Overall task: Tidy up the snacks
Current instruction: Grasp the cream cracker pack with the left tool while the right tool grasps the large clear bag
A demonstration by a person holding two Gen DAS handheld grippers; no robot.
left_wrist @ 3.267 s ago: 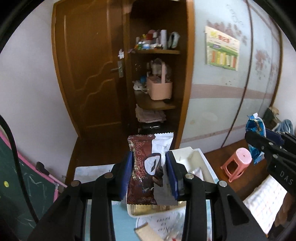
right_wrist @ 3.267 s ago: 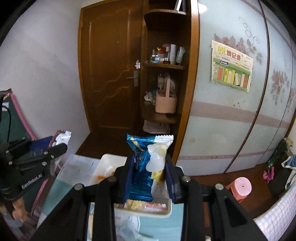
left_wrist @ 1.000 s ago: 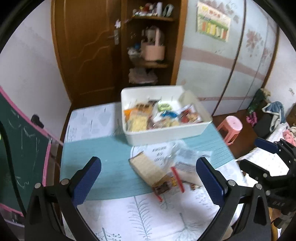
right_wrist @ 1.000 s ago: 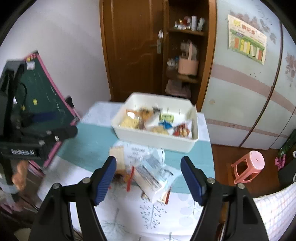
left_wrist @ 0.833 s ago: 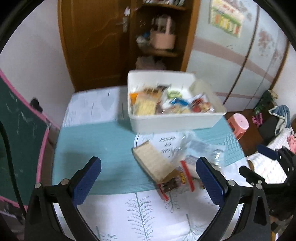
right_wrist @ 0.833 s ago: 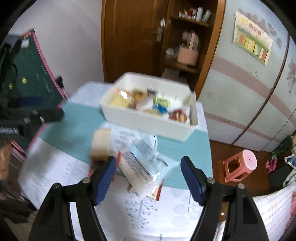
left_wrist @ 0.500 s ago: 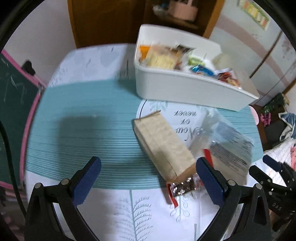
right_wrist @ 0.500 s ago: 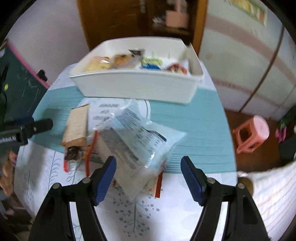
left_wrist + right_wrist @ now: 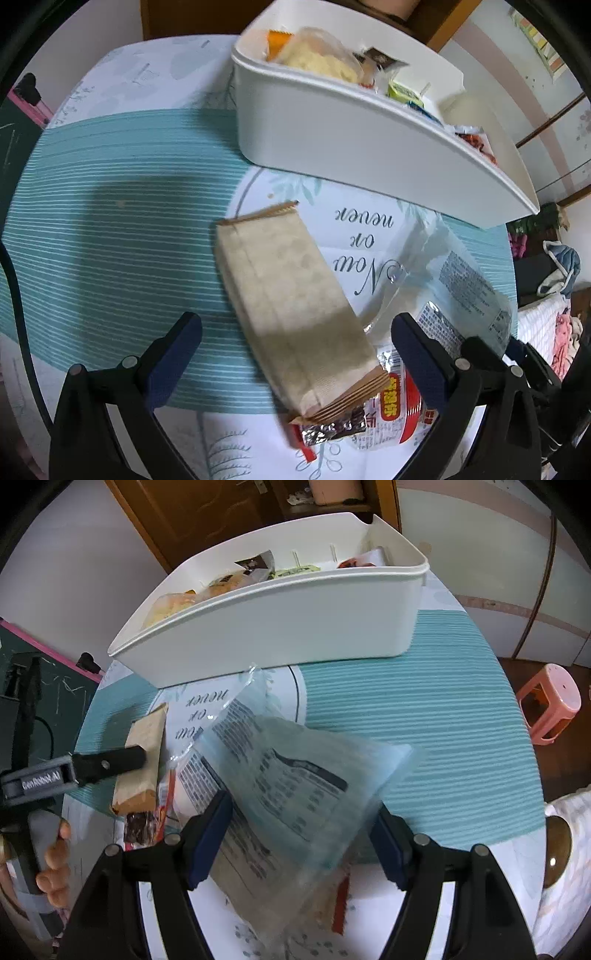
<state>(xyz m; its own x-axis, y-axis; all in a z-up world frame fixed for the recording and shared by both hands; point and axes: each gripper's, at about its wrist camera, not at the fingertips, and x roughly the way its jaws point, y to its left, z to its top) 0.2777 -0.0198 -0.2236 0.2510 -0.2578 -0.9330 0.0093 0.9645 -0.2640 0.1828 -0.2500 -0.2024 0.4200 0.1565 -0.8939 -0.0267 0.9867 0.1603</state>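
- Tan snack packet (image 9: 291,310) dead ahead between left gripper (image 9: 295,350) pads, long axis running away, skewed left.
- Clear printed bag (image 9: 295,786) between right gripper (image 9: 301,834) pads.
- Both spread wide, empty.

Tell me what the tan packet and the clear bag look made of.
The tan rectangular snack packet looks like matte paper-feel film, with crimped end seals. The clear printed plastic bag is thin glossy film; the tablecloth shows through it.
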